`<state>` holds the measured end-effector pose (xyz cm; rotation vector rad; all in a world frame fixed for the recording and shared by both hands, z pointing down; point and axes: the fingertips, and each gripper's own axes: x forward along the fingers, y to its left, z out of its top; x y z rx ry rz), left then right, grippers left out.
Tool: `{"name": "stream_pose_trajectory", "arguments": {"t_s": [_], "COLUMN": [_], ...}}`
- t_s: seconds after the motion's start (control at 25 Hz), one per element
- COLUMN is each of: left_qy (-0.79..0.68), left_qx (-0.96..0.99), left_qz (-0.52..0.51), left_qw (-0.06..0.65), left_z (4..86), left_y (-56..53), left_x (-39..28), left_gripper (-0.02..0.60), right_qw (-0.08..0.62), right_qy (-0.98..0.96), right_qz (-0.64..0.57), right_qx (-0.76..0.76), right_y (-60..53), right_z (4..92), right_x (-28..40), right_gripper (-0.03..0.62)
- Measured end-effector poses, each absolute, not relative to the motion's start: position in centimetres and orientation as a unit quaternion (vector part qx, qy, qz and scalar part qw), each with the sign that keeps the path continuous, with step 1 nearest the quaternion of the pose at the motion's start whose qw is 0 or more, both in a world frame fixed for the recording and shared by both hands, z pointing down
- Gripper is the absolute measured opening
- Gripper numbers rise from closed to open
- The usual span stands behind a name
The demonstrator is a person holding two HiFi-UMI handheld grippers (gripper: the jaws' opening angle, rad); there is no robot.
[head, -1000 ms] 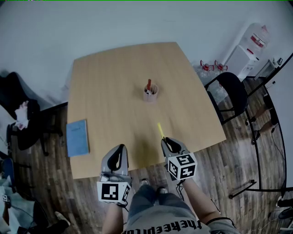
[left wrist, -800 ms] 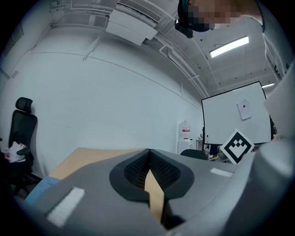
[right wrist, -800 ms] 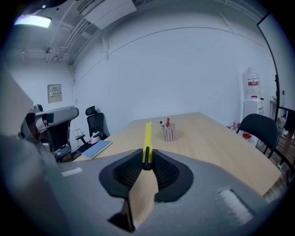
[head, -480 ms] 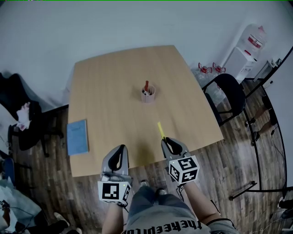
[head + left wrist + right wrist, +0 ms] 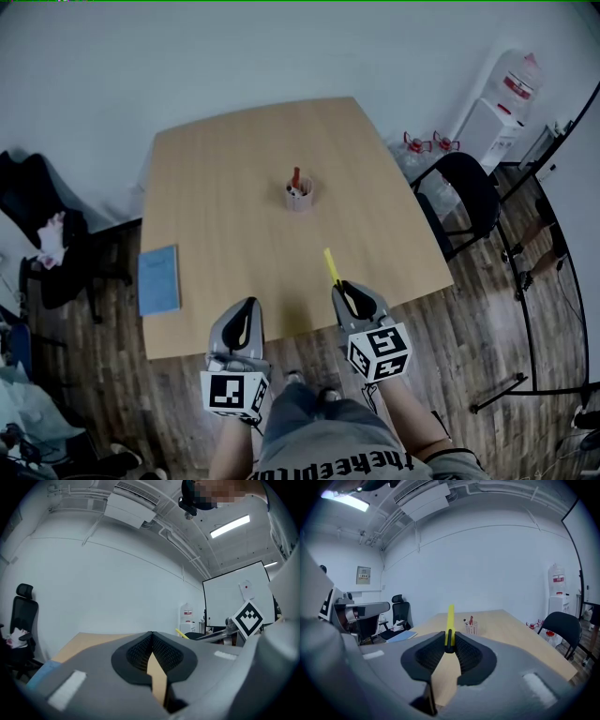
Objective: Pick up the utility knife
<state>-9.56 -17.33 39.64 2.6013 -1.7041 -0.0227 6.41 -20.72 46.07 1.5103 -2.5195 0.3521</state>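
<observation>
My right gripper (image 5: 340, 287) is shut on the yellow utility knife (image 5: 330, 265), which sticks out forward past its tips over the near right part of the wooden table (image 5: 234, 169). In the right gripper view the utility knife (image 5: 450, 620) stands upright between the black pads (image 5: 464, 652) of that gripper (image 5: 449, 647). My left gripper (image 5: 246, 306) hovers over the table's near edge, jaws closed with nothing between them. In the left gripper view its pads (image 5: 164, 654) meet at the tips of the gripper (image 5: 152, 639).
A pink mesh pen cup (image 5: 299, 193) with a red pen stands at the table's middle. A blue notebook (image 5: 158, 279) lies at the near left edge. A black chair (image 5: 464, 197) and a water dispenser (image 5: 502, 108) stand to the right, another chair (image 5: 37, 234) to the left.
My right gripper has risen a little with the knife in it, and the knife now stands higher above the table. The left gripper has barely shifted.
</observation>
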Motion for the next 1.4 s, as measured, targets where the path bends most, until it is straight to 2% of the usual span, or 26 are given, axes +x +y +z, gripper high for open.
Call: {"name": "stream_pose_trajectory", "arguments": {"t_s": [1.4], "left_qy": [-0.563], "left_qx": [0.826], "left_qz": [-0.019], "left_qw": [-0.012], "left_z": [37.4], "left_y": [-13.1], "left_x": [-8.2], "left_gripper": [0.02], "right_qw": [0.03], "right_qy": [-0.866], "right_qz": [0.02], "right_qx": [0.499], "right_y": [-15.9], "right_z": [38.8], "right_x": [8.5], "right_gripper": [0.067]}}
